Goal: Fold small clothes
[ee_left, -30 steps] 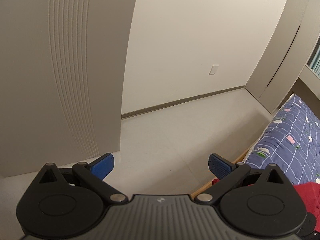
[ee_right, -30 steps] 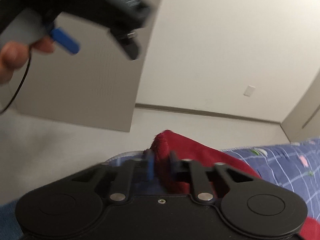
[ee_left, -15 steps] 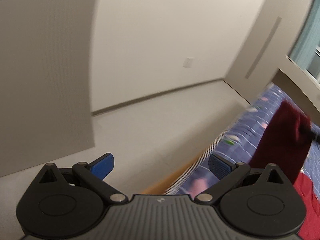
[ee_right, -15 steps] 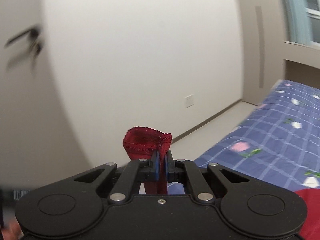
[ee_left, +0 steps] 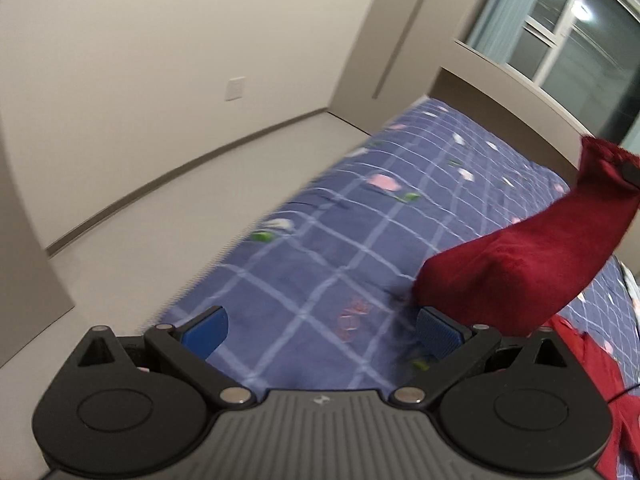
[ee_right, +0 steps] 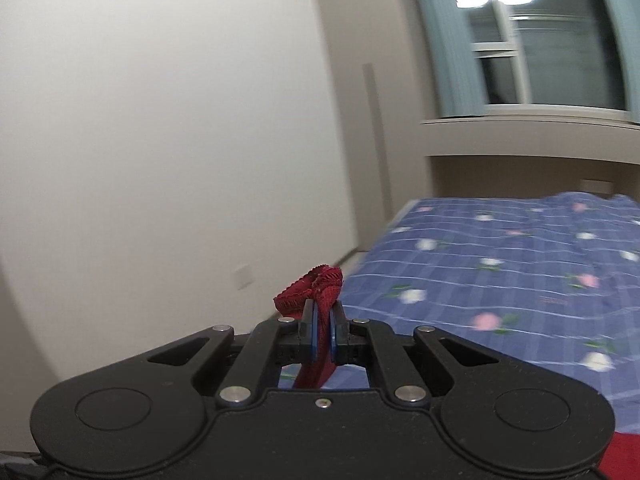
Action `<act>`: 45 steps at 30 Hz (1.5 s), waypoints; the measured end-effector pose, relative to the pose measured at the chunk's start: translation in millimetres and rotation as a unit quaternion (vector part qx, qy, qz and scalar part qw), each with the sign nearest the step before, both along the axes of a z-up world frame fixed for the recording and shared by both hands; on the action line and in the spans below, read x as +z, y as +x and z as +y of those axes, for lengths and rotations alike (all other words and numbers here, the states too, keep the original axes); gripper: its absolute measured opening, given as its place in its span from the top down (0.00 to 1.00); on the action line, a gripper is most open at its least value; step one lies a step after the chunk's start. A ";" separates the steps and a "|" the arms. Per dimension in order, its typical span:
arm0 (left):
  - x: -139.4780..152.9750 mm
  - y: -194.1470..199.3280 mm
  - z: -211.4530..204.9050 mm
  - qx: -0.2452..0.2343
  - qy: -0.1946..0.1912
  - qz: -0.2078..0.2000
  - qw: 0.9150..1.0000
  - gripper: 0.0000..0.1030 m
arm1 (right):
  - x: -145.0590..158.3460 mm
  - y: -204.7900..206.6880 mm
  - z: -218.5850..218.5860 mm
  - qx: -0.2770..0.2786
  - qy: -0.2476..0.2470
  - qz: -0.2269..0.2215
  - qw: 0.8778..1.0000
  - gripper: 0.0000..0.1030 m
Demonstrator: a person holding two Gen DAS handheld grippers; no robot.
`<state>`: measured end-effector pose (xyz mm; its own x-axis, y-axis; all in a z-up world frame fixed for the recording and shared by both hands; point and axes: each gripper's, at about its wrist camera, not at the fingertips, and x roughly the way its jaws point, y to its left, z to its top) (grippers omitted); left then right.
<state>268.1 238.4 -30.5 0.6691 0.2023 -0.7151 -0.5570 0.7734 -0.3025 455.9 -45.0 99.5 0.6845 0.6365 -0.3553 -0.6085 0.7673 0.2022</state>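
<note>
The red cloth (ee_right: 316, 284) hangs pinched in the right hand-held gripper (ee_right: 323, 330) above the bed (ee_left: 320, 248); the left hand-held gripper (ee_left: 320, 332) gapes wide over the bed's edge.

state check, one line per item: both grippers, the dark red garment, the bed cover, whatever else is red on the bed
left gripper: open, nothing between its pads, over the bed.
right gripper: shut on the dark red garment's lacy edge.
dark red garment: lifted, hanging from the right gripper, unfolded.
bed cover: spread flat, blue checked with flowers.
brighter red cloth: lying on the cover, mostly out of frame.
</note>
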 end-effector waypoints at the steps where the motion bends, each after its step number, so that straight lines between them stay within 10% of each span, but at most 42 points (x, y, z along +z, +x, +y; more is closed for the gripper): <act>1: -0.8 8.9 -4.6 -0.008 -0.001 0.001 1.000 0.00 | -3.7 0.3 -16.2 -0.017 -0.002 -0.001 1.000 0.95; 13: -21.5 94.2 -40.6 -0.070 -0.040 0.019 0.997 0.00 | -119.7 13.6 -143.2 -0.177 -0.021 0.068 0.982 0.95; 24: -35.5 157.0 -76.3 -0.155 -0.026 0.029 0.987 0.01 | -166.0 -1.1 -199.9 -0.215 -0.010 0.131 0.968 0.90; 34: -30.7 199.5 -82.2 -0.223 0.009 0.035 0.974 0.01 | -168.8 6.7 -236.2 -0.196 0.009 0.152 0.969 0.39; 37: -25.5 204.0 -81.0 -0.291 0.022 0.004 0.956 0.01 | -170.2 21.4 -235.9 -0.182 -0.004 0.167 0.969 0.37; 45: -20.7 226.0 -94.6 -0.488 0.130 0.006 0.863 0.01 | -189.2 33.8 -223.9 -0.161 -0.052 0.191 0.967 0.62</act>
